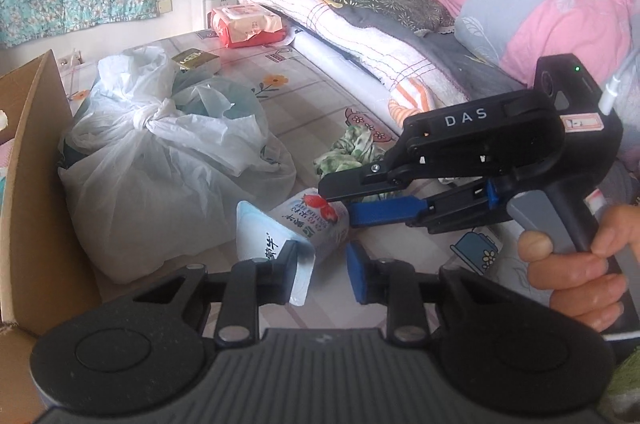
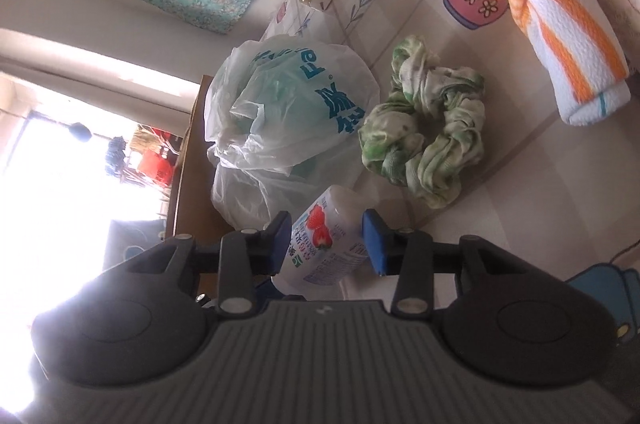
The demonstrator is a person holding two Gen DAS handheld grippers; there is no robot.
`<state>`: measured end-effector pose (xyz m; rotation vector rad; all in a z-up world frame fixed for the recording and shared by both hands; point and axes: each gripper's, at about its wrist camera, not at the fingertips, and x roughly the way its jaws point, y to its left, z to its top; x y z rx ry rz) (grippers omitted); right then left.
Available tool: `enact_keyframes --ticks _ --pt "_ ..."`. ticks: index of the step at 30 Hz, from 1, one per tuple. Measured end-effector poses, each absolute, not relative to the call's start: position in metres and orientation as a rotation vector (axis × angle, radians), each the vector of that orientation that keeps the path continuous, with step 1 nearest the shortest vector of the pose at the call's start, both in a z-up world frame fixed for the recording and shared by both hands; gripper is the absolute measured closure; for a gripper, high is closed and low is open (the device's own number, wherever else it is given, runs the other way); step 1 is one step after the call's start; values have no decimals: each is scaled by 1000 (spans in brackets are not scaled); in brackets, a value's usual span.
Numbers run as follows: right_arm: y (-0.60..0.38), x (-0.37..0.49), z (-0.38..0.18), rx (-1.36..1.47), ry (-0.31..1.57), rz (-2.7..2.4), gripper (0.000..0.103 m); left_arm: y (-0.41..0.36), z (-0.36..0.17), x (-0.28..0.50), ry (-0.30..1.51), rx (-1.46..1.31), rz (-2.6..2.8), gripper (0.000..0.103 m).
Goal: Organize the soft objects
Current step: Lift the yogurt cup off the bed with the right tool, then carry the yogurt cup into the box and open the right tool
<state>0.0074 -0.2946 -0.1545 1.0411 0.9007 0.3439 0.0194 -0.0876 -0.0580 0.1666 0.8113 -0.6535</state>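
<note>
**Both grippers at the strawberry pouch**

Right gripper (image 1: 336, 204) is clamped on the strawberry-printed drink pouch (image 1: 308, 224); in the right wrist view its two blue pads (image 2: 374, 242) sit against either side of the pouch (image 2: 324, 256), with the printed strawberry facing up between them; from the left wrist view it comes in from the right, one black finger above the pouch and one blue finger below, and a hand (image 1: 576, 272) wraps the grey handle. Left gripper (image 1: 322, 272) stands narrow but not closed on anything; its left pad (image 1: 289, 262) lies against the flat, pale blue sealed end of the pouch, while the other pad stands just clear of it, with bare sheet showing in the gap.

The pouch lies on the flower-printed sheet (image 1: 304, 92), just beside a knotted white plastic bag (image 1: 160, 164) (image 2: 288, 112); a cardboard box (image 1: 32, 184) stands against the far side of that bag. A crumpled green and white cloth (image 2: 424, 140) (image 1: 352, 152) rests on the sheet near the pouch, not touching it; beyond it lies a rolled orange-striped towel (image 2: 560, 36). A red and white packet (image 1: 248, 24) sits at the far end of the sheet, well apart from the grippers.
</note>
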Motion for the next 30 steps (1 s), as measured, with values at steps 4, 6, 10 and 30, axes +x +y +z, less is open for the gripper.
enact_keyframes --ticks 4,6,10,30 --pt "-301 7 -170 1160 923 370 63 -91 -48 20 780 174 -678 73" --pt "-301 7 -179 1209 941 380 63 -95 -43 20 763 183 -702 73" --pt "-299 6 -187 1250 956 372 64 -107 -41 19 754 225 -748 70" --pt "-321 -12 -122 940 753 287 57 -100 -39 10 639 283 -682 38"
